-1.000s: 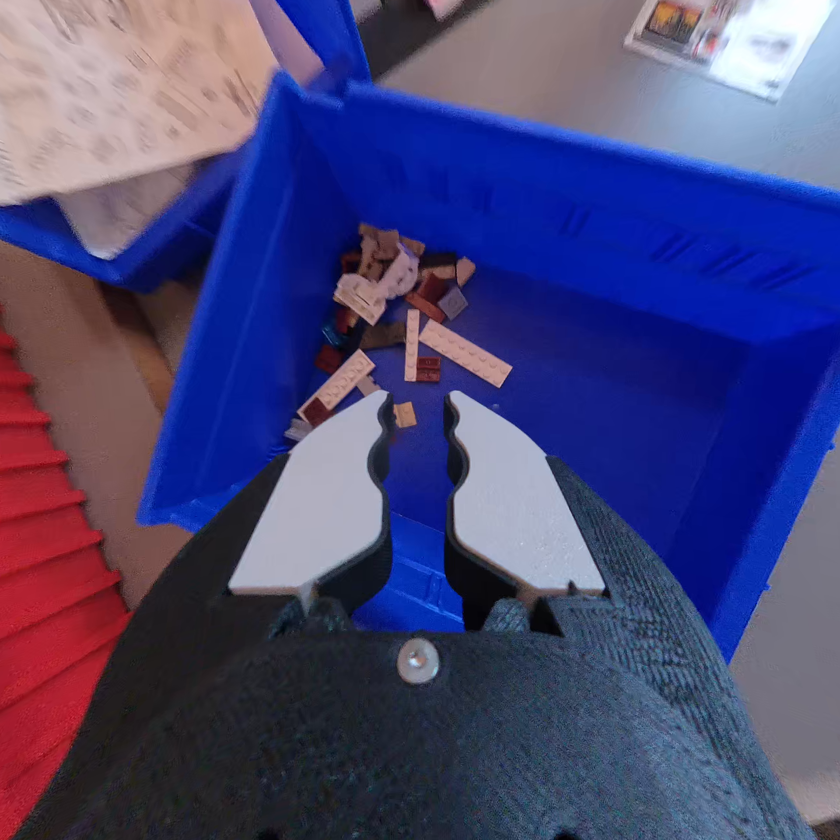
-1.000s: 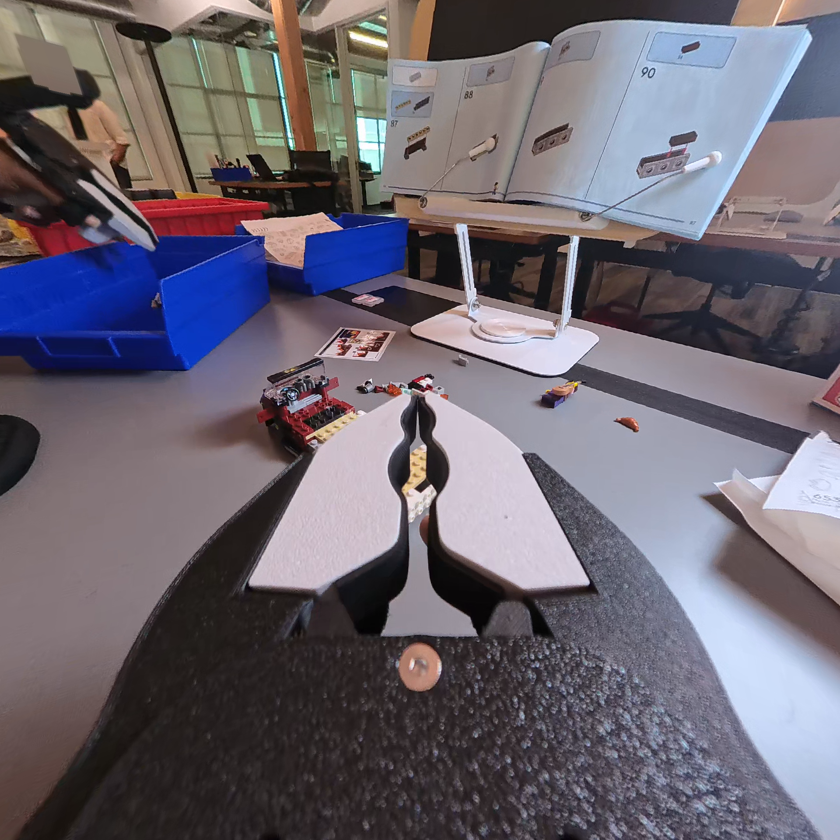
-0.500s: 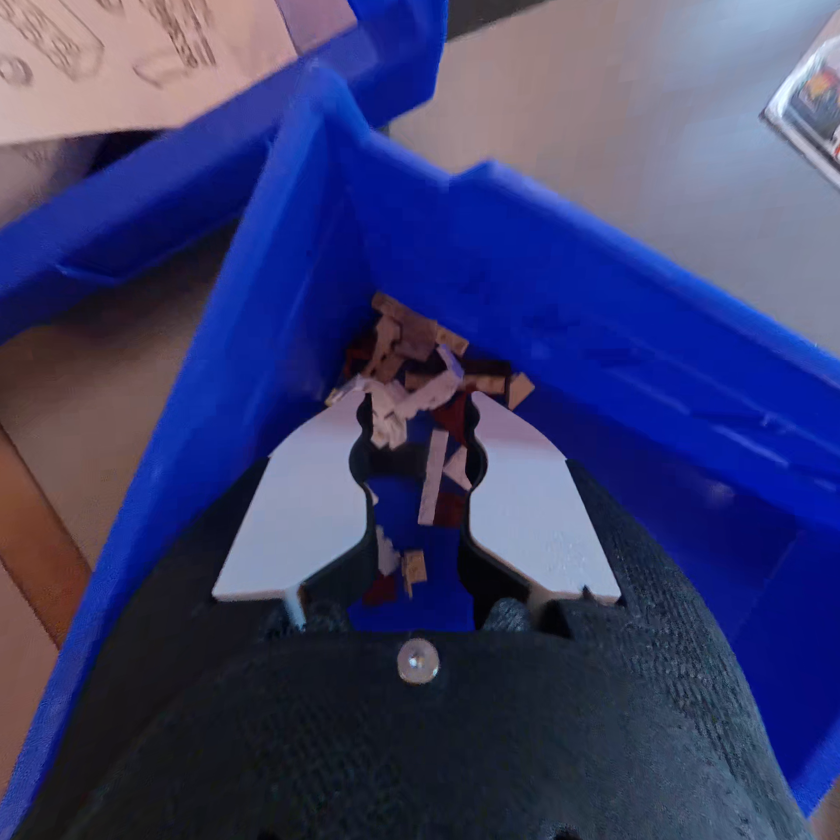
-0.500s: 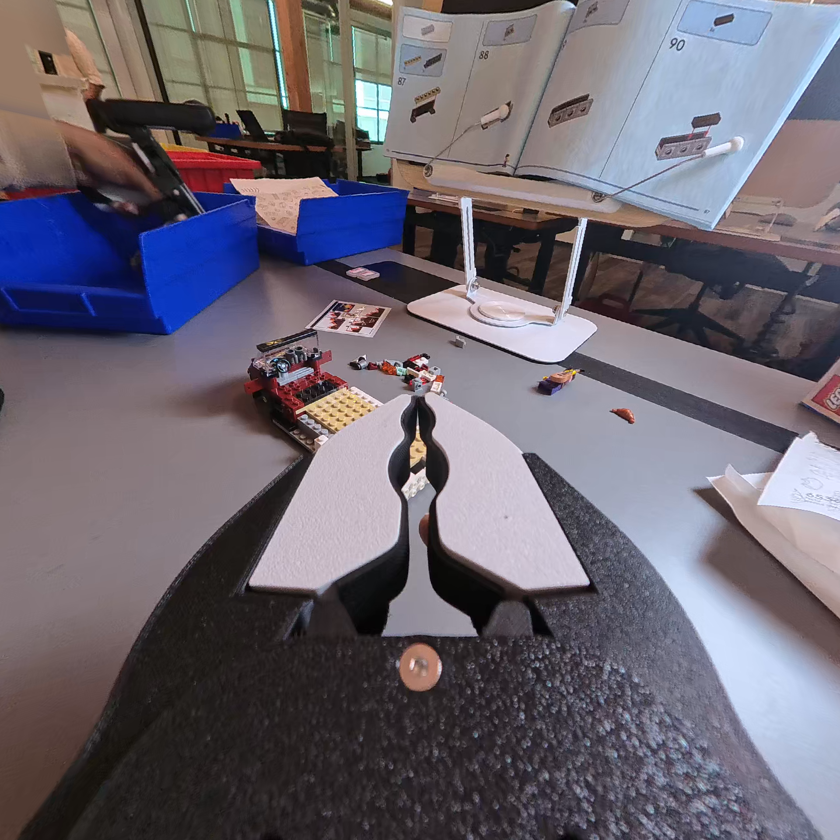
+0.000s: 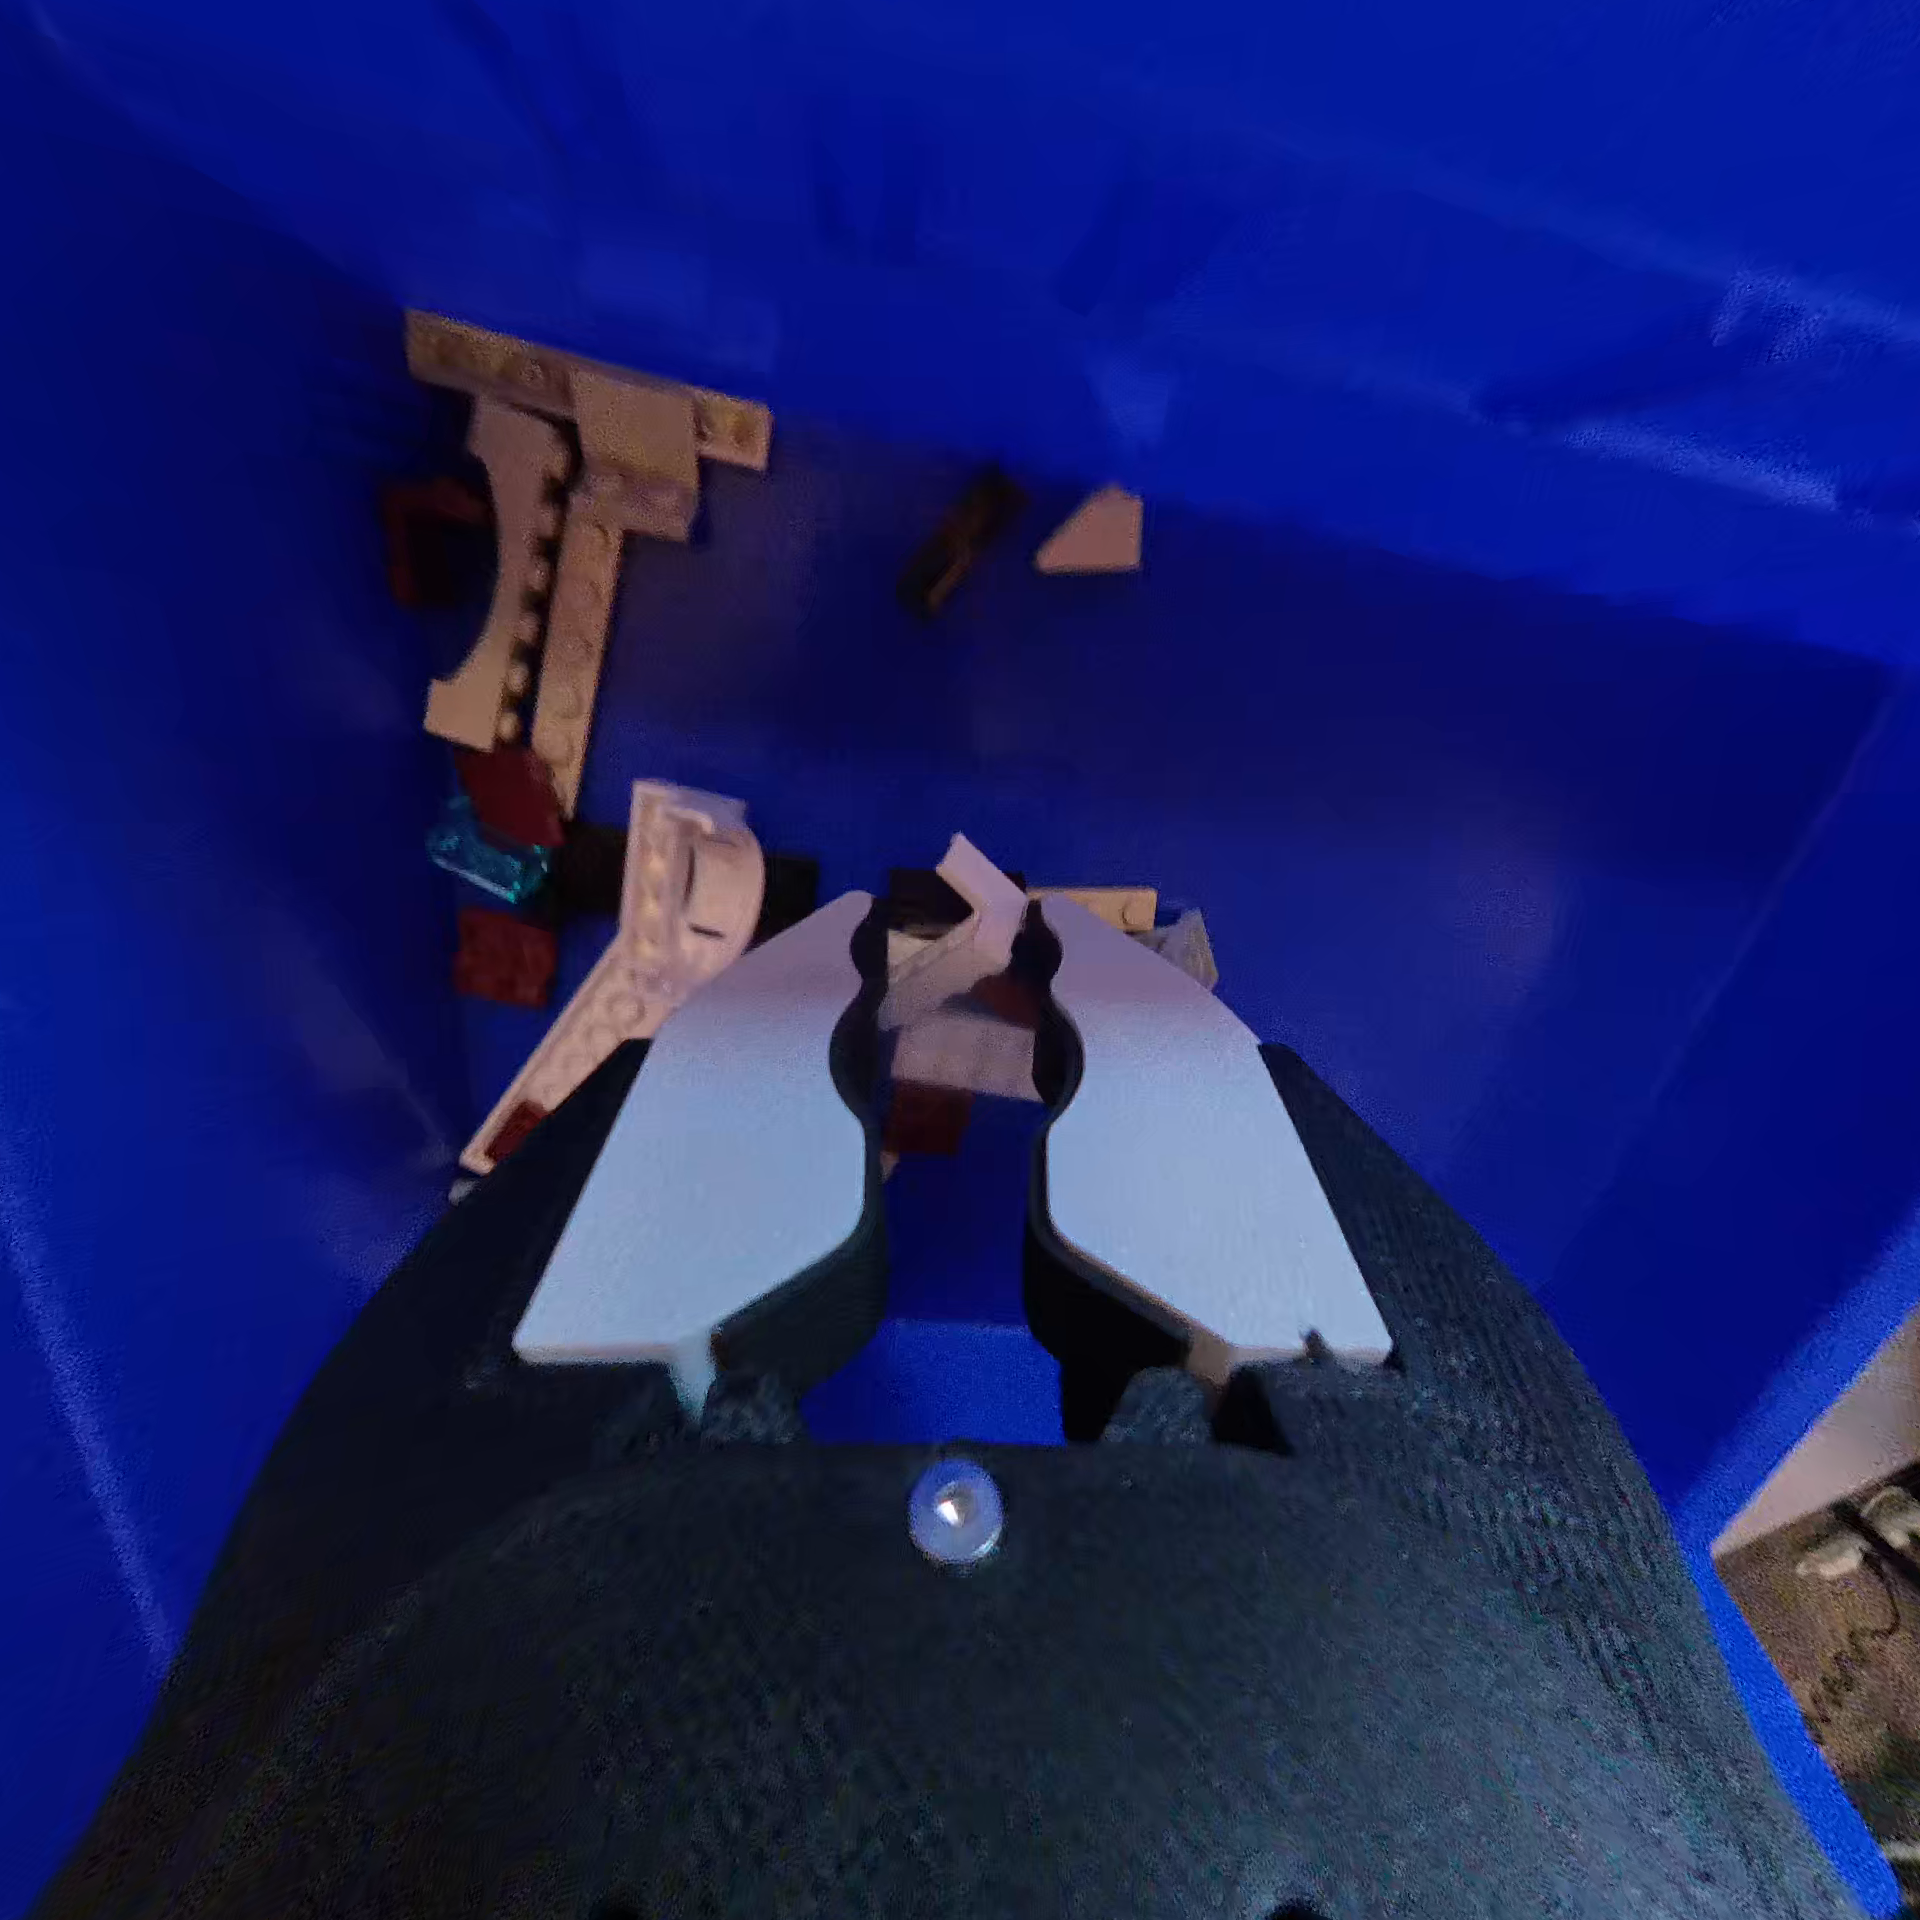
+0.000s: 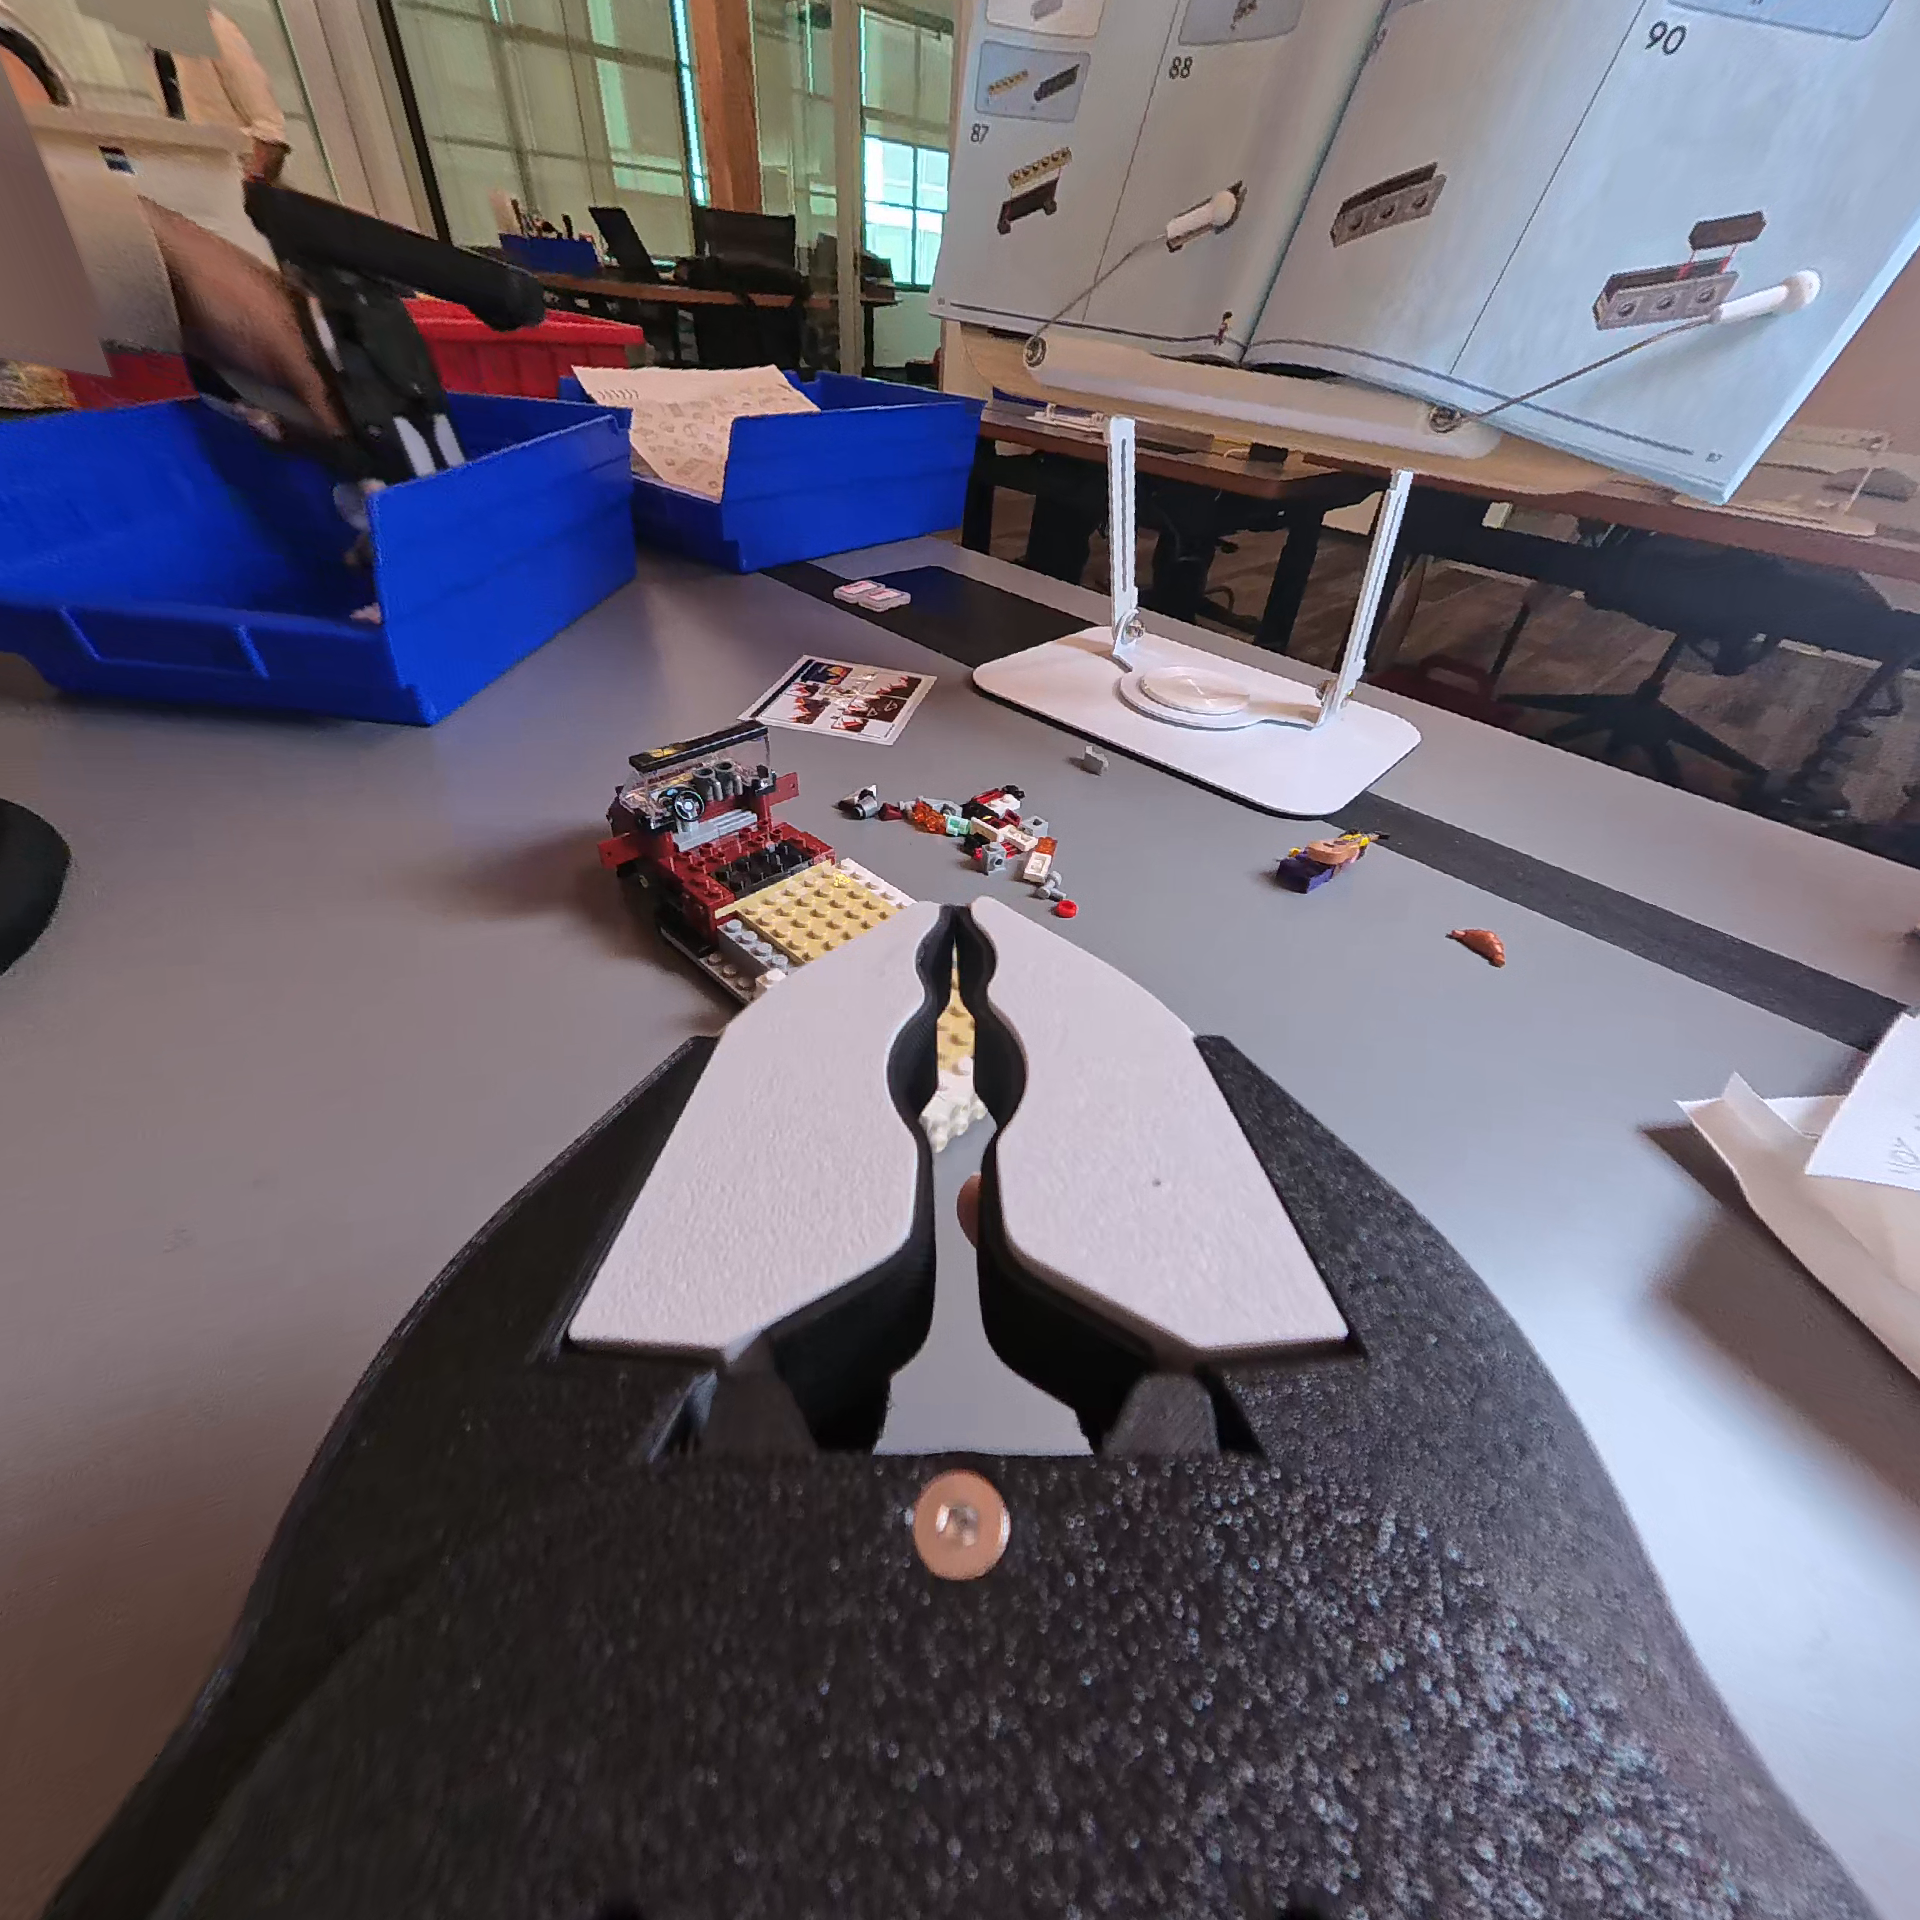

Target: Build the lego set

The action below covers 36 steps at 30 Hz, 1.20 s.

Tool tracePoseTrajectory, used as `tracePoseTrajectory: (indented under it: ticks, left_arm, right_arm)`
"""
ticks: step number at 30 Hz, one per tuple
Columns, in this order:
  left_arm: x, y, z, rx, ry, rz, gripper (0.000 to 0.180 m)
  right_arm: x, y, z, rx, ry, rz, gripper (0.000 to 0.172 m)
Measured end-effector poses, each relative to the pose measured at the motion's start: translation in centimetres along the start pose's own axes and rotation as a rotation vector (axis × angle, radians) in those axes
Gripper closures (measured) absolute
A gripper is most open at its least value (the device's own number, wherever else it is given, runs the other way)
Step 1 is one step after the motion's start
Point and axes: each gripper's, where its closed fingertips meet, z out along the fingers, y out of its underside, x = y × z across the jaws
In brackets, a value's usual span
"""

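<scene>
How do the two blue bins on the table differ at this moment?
The near blue bin has the left gripper reaching into it; the far blue bin does not. The far bin holds a printed sheet; the near one holds loose bricks. Both are open-topped blue plastic.

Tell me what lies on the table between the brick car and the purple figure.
A scatter of small loose bricks lies between the brick car and the purple figure, seen in the right wrist view.

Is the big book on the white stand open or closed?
Open. The book lies spread on the white stand, two pages showing either side of the middle fold, thin wire arms holding them flat.
</scene>
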Motion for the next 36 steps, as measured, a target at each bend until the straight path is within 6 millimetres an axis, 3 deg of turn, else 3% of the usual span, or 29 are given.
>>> tracePoseTrajectory:
  ticks: [6, 9, 11, 16, 19, 25, 28, 32, 36]
  left_arm:
    - [0.6, 0.0, -2.7, 0.063, -0.002, -0.016, 0.154]
    - [2.8, 0.7, -2.3, 0.022, 0.06, 0.112, 0.164]
    - [3.5, 1.5, -1.5, -0.033, 0.066, 0.195, 0.161]
    - [0.5, -0.3, -0.7, 0.017, -0.043, 0.063, 0.162]
    - [-0.5, 0.3, -0.1, -0.044, -0.075, 0.071, 0.159]
    - [1.4, 1.4, 0.5, -0.099, 0.038, 0.093, 0.142]
    - [1.8, 1.6, 0.5, -0.087, 0.055, 0.137, 0.145]
    - [4.0, 2.7, 0.4, -0.117, 0.153, 0.225, 0.155]
    - [3.0, 1.2, -0.1, -0.03, 0.046, 0.294, 0.157]
  right_arm:
    - [-0.3, -0.2, -0.1, 0.006, -0.011, 0.0, 0.171]
    - [-0.3, -0.3, -0.2, 0.005, -0.008, -0.016, 0.171]
    - [-0.3, -0.2, -0.2, 0.002, -0.007, -0.023, 0.171]
    - [-0.4, 0.0, -0.1, -0.006, -0.011, -0.025, 0.171]
    - [-0.4, 0.1, -0.1, -0.012, -0.008, -0.033, 0.171]
    - [-0.5, 0.3, 0.0, -0.021, -0.015, -0.029, 0.171]
    - [-0.6, 0.3, 0.0, -0.02, -0.016, -0.037, 0.171]
    - [-0.6, 0.2, 0.0, -0.019, -0.014, -0.043, 0.171]
    - [-0.7, 0.4, 0.1, -0.024, -0.016, -0.046, 0.171]
